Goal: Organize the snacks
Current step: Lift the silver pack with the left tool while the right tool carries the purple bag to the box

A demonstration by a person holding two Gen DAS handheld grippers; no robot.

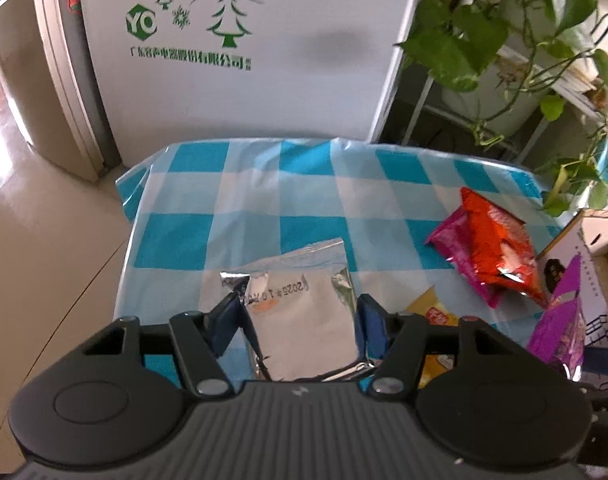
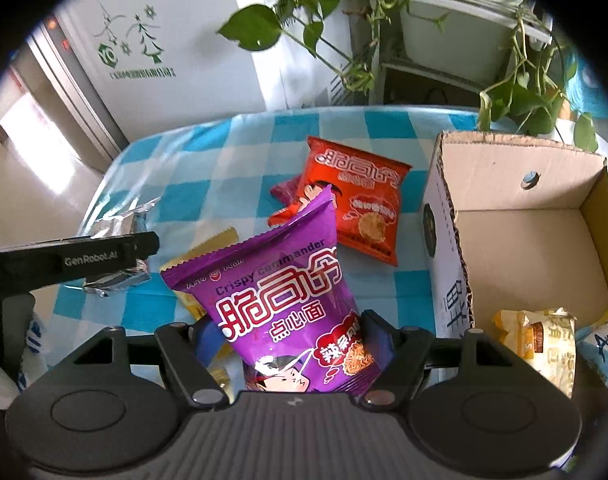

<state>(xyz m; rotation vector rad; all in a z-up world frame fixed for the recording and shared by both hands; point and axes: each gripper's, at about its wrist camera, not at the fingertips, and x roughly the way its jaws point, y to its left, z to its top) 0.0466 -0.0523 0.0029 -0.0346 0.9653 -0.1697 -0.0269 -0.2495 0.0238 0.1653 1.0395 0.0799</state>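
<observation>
My left gripper [image 1: 299,316] is shut on a silver foil snack packet [image 1: 304,312] held above the blue checked tablecloth [image 1: 239,208]. My right gripper [image 2: 291,332] is shut on a purple noodle snack bag [image 2: 279,296], lifted over the table. The left gripper [image 2: 135,248] and its silver packet [image 2: 119,220] show at the left of the right wrist view. An orange snack bag [image 2: 364,200] lies on a magenta bag [image 2: 283,190] at mid-table; they also show in the left wrist view: the orange bag [image 1: 496,240] on the magenta one [image 1: 452,232]. A yellow packet [image 2: 207,248] lies under the purple bag.
An open cardboard box [image 2: 516,176] stands at the table's right, holding a yellow-white packet [image 2: 544,344] and a pale blue packet [image 2: 604,348]. Potted vines [image 2: 524,92] hang behind the table. A white appliance [image 1: 239,40] stands at the far edge. Tiled floor [image 1: 43,240] lies left.
</observation>
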